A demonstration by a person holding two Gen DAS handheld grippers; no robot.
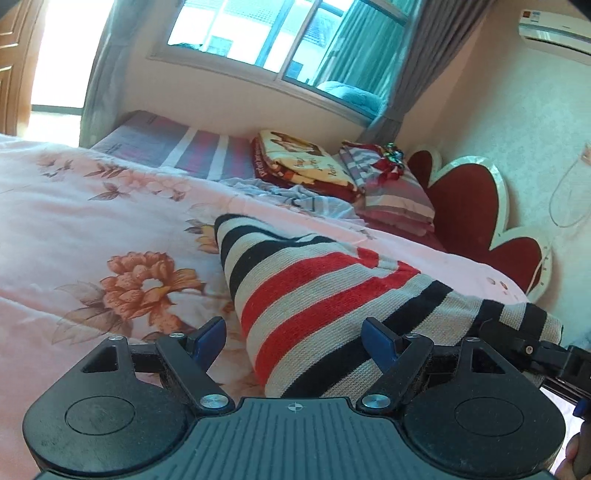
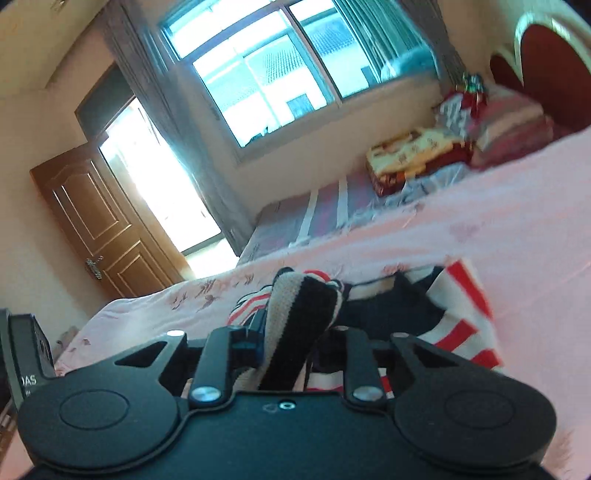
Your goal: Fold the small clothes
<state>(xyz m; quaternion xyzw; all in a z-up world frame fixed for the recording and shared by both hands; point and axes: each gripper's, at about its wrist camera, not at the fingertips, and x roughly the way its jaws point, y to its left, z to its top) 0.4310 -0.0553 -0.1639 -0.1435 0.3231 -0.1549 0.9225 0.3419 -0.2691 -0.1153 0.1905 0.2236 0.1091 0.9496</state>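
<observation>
Left tongs: we see them released, blue fingertips wide apart, nothing pinched; the striped knit passes under and between them without being pressed.
Right tongs: we see them clenched on a bunched fold of the knit, which stands up between the fingers. In the left wrist view only a black part of them shows at the right edge, on the knit's near corner.
Striped sweater: small knit in black, red and cream stripes, lying on the bed just ahead of the left tongs and running away toward the left. In the right wrist view one end is lifted in the grip and the rest spreads to the right on the cover; that frame is blurred.
Bed cover: pink with orange flowers, carrying the sweater.
Light blue garment: crumpled on the cover beyond the sweater, apart from it.
Folded blankets: we note a cream and red stack near the bed's far side, with a striped pink pile just beside it.
Headboard: red, petal-shaped, at the right.
Left view only: an air conditioner high on the wall.
Right view only: a brown door standing open, and a black box at the left edge.
Window: farthest, in both views, grey curtains beside it.
</observation>
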